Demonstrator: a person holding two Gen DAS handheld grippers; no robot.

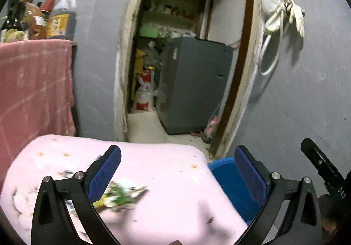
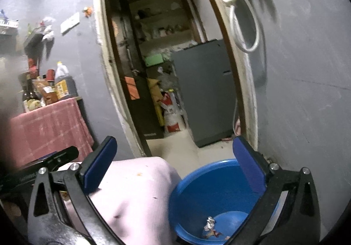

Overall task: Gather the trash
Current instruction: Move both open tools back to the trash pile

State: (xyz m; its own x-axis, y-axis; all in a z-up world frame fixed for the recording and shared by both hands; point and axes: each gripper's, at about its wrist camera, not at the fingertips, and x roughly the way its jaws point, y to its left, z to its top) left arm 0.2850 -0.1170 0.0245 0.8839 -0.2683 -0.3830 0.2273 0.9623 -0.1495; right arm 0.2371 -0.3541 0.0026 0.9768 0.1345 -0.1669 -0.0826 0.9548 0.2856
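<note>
The left claw (image 1: pixel 177 170) is wide open and holds nothing. It hangs over a desk (image 1: pixel 166 170) with a pink cloth on it. A crumpled wrapper (image 1: pixel 121 195), green, white and yellow, lies on the pink cloth near the desk's left side, just beside the claw's left finger (image 1: pixel 105 176). It looks blurry. More bits of paper (image 1: pixel 70 203) peek out behind that finger.

The right claw (image 2: pixel 174 166) is wide open too, with nothing in it. It hangs over the desk's right edge and a blue bucket (image 2: pixel 197 188). The bucket stands on the floor right next to the desk. At the bottom of the bucket lie a shiny crumpled wrapper (image 2: pixel 209 223) and a small red and white scrap (image 2: pixel 214 234).

Behind the desk is a grey wall with an open doorway. Through it a grey fridge (image 1: pixel 195 82) stands on a pale floor. Bottles (image 1: pixel 59 19) stand on a stand covered with a red towel (image 1: pixel 35 91) at the left.
</note>
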